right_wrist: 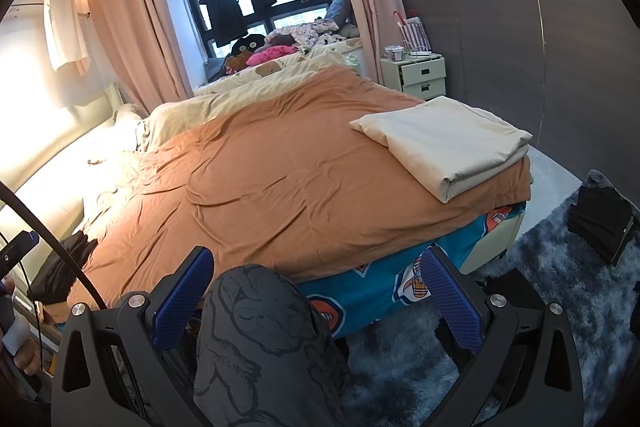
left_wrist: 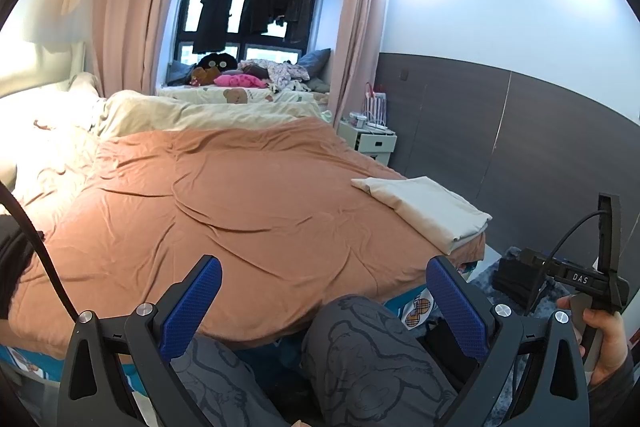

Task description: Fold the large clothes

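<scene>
Over on the far left, a dark bundle of clothes [right_wrist: 64, 267] sits at the near-left edge of the bed [right_wrist: 380, 291], apart from everything else and untouched. Moving in, the left tool [left_wrist: 324, 301] hangs low at the near foot of the bed with its blue pads spread wide, nothing between them but the person's patterned trouser knee [left_wrist: 360, 347] below. Across the middle stretches the orange cover [left_wrist: 224, 195], rumpled with shallow creases but bare, a good open field for laying a garment flat. The right tool [right_wrist: 316, 291] is likewise gaping, holding nothing, poised over the knee and the teal cartoon bed skirt. Further right, the cream folded cloth [right_wrist: 444, 147] rests on the near-right corner of the bed, squared off in a neat stack; its long axis runs from the far left toward the near right, fold edge thick at the near-right end, close to the mattress edge. Beyond it on the floor, a dark folded piece [right_wrist: 600, 223] lies on the shaggy grey rug [right_wrist: 540, 287]. My read: one piece looks done and the next pickup has not begun. To do it well, I'd take the next garment by two matching corners, one in each tool, spread it on the open orange middle, smooth the creases first, and keep it clear of the finished cream stack.
</scene>
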`<action>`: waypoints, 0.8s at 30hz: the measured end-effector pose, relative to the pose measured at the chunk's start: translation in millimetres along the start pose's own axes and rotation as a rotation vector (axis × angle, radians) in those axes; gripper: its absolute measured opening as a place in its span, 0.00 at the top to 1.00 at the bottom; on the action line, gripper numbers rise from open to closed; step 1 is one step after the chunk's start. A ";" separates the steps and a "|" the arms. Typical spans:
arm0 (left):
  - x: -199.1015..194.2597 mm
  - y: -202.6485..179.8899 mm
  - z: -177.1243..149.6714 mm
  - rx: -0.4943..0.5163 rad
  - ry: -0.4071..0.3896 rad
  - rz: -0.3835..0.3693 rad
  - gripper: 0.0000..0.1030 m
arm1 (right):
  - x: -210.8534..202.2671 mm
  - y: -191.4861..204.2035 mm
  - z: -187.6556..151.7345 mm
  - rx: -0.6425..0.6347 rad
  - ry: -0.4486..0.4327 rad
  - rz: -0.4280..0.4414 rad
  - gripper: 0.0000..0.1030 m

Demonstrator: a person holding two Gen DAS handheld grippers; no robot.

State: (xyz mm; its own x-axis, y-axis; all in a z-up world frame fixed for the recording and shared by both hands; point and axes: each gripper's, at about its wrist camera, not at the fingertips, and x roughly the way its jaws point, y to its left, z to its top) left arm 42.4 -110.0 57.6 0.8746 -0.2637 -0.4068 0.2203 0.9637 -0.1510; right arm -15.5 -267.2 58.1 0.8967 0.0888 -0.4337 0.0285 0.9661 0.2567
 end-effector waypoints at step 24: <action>3.3 -0.6 1.6 0.003 0.025 0.014 0.00 | 4.9 -9.4 2.7 0.000 0.011 0.004 0.00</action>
State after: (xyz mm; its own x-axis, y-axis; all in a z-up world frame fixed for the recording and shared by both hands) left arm 45.9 -111.3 57.8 0.8664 -0.2508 -0.4317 0.2091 0.9675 -0.1425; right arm -10.2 -276.5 55.9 0.8917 0.0949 -0.4425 0.0254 0.9657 0.2584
